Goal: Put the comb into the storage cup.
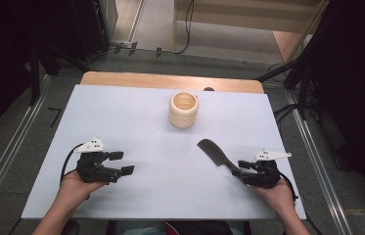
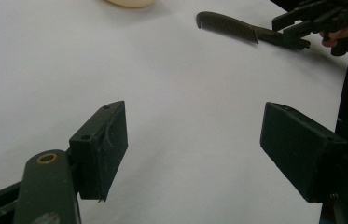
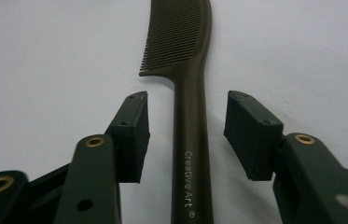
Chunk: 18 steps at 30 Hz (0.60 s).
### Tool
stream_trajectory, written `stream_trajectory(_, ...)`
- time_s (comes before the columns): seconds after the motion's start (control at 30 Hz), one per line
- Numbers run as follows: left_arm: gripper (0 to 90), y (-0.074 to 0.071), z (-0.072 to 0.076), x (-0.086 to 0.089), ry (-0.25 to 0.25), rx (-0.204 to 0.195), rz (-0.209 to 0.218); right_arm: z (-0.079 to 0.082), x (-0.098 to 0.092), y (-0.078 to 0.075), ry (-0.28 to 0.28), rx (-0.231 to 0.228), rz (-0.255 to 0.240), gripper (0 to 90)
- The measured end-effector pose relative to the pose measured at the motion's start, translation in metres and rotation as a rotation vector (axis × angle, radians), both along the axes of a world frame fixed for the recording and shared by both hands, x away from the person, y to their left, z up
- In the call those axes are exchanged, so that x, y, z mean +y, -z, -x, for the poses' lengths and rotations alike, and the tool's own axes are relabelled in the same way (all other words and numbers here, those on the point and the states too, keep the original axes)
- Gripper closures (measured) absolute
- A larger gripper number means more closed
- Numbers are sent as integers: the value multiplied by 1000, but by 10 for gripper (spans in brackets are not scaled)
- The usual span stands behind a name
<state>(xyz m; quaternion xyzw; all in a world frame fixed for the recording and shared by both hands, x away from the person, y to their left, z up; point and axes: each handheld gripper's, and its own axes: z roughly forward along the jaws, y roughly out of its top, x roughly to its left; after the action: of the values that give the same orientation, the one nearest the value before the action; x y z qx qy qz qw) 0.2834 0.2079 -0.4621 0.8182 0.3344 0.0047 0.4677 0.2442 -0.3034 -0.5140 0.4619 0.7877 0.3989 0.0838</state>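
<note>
Right gripper [image 3: 185, 135] astride comb [image 3: 188, 70] handle, jaws half-wide, not touching. Left gripper [image 2: 192, 149] well apart from comb, jaws wide, empty.

Smooth plastic comb [image 3: 191, 140], matt white tabletop [image 1: 136, 132], perhaps laminate
</note>
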Motion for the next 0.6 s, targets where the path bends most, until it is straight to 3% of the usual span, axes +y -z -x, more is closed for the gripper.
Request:
stream_trajectory(0.4,242,0,0,0,1,2,-5,1,7,2,-9,37,89,669)
stream_trajectory(0.6,242,1,0,-1,-2,3,-10,1,12,1,3,47,128,695)
